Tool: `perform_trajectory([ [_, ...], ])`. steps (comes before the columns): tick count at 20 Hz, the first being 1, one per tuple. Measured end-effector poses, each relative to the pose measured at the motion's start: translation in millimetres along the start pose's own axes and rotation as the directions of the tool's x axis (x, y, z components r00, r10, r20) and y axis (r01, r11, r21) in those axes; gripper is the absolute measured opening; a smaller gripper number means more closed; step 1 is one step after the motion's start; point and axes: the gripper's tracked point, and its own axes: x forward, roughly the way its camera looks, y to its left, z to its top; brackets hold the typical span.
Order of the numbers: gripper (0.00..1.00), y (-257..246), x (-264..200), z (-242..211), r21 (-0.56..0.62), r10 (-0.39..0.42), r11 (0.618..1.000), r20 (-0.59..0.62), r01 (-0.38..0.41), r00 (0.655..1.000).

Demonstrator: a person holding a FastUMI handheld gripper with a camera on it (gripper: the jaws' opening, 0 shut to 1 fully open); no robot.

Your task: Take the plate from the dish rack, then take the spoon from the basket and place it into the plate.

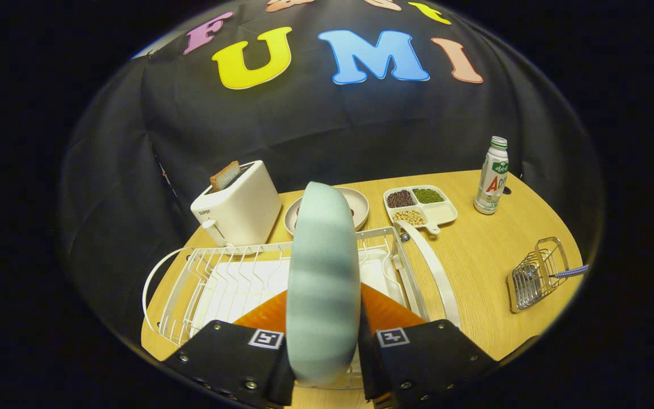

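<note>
Pale-green plate [322, 278], stiff, likely smooth and breakable, stands on edge above the rack [213, 284]; the gripper [323, 341] is clamped across its rim.

The gripper [327, 318] is clamping a pale green round plate [323, 284] edge-on between both fingers. It is standing over the white wire dish rack [219, 284].

Gripper [324, 335] camera looks forward, low and close over the dish rack [219, 278]

Pale green plate [322, 278], white dish rack [219, 284], white toaster [239, 210]
</note>
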Motion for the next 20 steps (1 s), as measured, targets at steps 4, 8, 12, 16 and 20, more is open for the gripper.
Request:
perform_trajectory([
  [4, 0.39, -19.3, 2.2, -4.4, -0.016, -0.099, 0.995, -0.038, 0.099, 0.994],
  [8, 0.33, -23.1, -0.7, -0.5, -0.053, -0.192, 0.98, -0.049, 0.189, 0.98],
  [12, 0.29, -18.1, -5.3, 26.0, -0.132, -0.276, 0.952, 0.025, 0.277, 0.961],
  [16, 0.29, -9.1, -3.1, 40.6, -0.235, -0.313, 0.919, 0.06, 0.318, 0.948],
  [20, 0.29, -7.9, -9.4, 51.4, -0.293, -0.338, 0.89, 0.09, 0.349, 0.937],
])
